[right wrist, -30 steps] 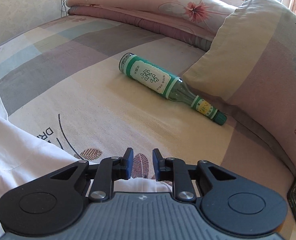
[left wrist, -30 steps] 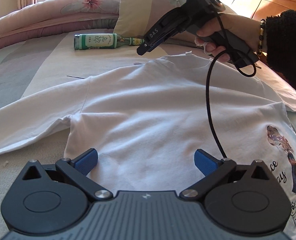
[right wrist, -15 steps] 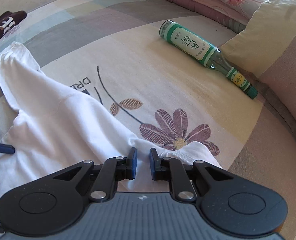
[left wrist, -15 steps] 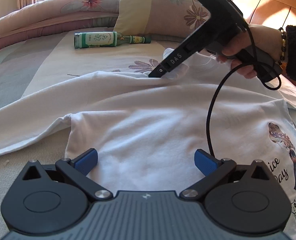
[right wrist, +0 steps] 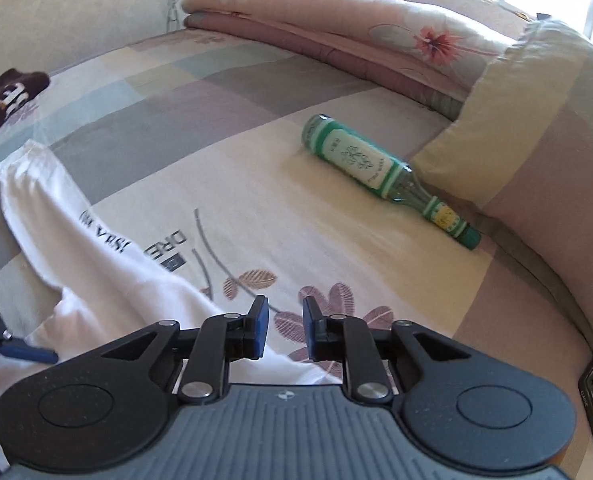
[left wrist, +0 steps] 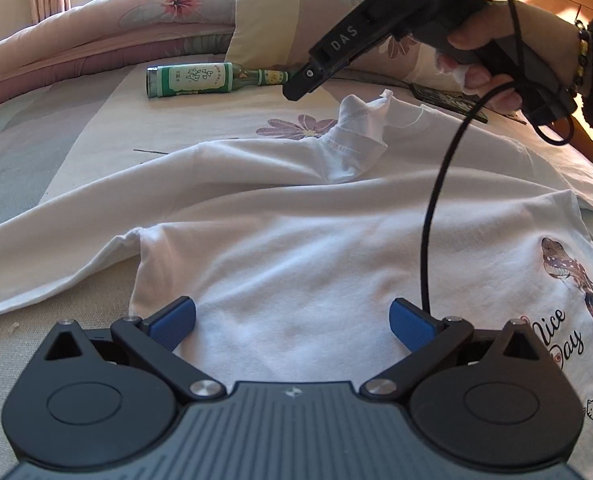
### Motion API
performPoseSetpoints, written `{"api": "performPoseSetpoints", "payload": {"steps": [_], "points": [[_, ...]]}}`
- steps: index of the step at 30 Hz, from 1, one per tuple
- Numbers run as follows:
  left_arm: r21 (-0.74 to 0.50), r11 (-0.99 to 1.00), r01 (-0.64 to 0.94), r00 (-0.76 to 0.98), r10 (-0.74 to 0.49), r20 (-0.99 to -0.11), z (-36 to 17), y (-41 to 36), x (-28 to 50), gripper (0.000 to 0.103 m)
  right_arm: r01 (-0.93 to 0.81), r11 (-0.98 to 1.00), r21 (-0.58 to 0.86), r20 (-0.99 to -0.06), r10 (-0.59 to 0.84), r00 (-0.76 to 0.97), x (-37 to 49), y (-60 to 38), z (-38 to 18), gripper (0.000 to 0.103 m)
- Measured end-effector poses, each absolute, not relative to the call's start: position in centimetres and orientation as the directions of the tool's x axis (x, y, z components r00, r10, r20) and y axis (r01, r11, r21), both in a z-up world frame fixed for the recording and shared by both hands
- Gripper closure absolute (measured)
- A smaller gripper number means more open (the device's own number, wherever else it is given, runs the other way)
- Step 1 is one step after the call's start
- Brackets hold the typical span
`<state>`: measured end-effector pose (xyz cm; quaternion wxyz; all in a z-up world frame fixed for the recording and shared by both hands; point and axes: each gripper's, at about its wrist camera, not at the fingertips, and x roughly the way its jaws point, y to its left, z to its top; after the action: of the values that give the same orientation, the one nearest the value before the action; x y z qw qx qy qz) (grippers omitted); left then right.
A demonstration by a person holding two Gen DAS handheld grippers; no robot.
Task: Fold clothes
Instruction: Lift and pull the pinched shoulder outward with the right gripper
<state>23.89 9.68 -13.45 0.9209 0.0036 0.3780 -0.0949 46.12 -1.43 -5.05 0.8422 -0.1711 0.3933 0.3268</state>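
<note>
Left wrist view: the left gripper (left wrist: 292, 322) is spread wide over the white shirt (left wrist: 296, 240) on the bed (left wrist: 76, 128); the print reads "Nice Day". The right gripper (left wrist: 296, 88), marked "DAS", has let go the sleeve.

Right wrist view: its jaws are opening with nothing between; the bottle (right wrist: 384, 172) label is unreadable
</note>
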Motion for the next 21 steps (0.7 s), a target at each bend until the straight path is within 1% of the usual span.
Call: {"api": "performPoseSetpoints", "payload": {"steps": [2,4,7,12,16,17,18,20,21], "points": [[-0.07,0.982,0.177,0.695,-0.175,-0.697,-13.4,9.8,23.9,0.001,-0.581,0.814,0.01,-0.816,0.343,0.466,49.0,-2.1,-6.0,0.081],[-0.072,0.982,0.177,0.694,-0.176,-0.698,-13.4,9.8,23.8,0.001,-0.496,0.867,0.054,-0.861,0.292,0.417,50.7,-3.2,-7.7,0.081],[-0.071,0.982,0.178,0.691,-0.176,-0.701,-13.3,9.8,23.8,0.001,-0.439,0.893,0.103,-0.897,0.274,0.346,50.7,-4.6,-9.7,0.081],[-0.045,0.979,0.201,0.683,-0.173,-0.71,-13.4,9.2,23.5,0.001,-0.511,0.823,0.247,-0.861,0.428,0.274,46.7,-6.2,-9.7,0.079],[-0.049,0.97,0.237,0.675,-0.201,-0.71,-13.3,8.7,23.2,0.001,-0.638,0.738,0.22,-0.847,0.469,0.251,42.8,-6.1,-8.8,0.077],[-0.048,0.969,0.244,0.674,-0.205,-0.71,-13.3,8.6,23.1,0.001,-0.665,0.717,0.211,-0.844,0.477,0.247,42.0,-6.0,-8.6,0.073],[-0.047,0.967,0.25,0.673,-0.209,-0.71,-13.4,8.4,23.1,0.001,-0.685,0.702,0.195,-0.84,0.48,0.254,41.4,-5.9,-8.4,0.068],[-0.038,0.966,0.255,0.673,-0.205,-0.711,-13.6,8.2,23.0,0.001,-0.721,0.673,0.166,-0.83,0.49,0.266,40.4,-5.6,-7.9,0.063],[-0.035,0.966,0.255,0.673,-0.203,-0.711,-13.6,8.1,23.0,0.001,-0.732,0.662,0.162,-0.823,0.5,0.27,40.2,-5.4,-7.7,0.062]]}}
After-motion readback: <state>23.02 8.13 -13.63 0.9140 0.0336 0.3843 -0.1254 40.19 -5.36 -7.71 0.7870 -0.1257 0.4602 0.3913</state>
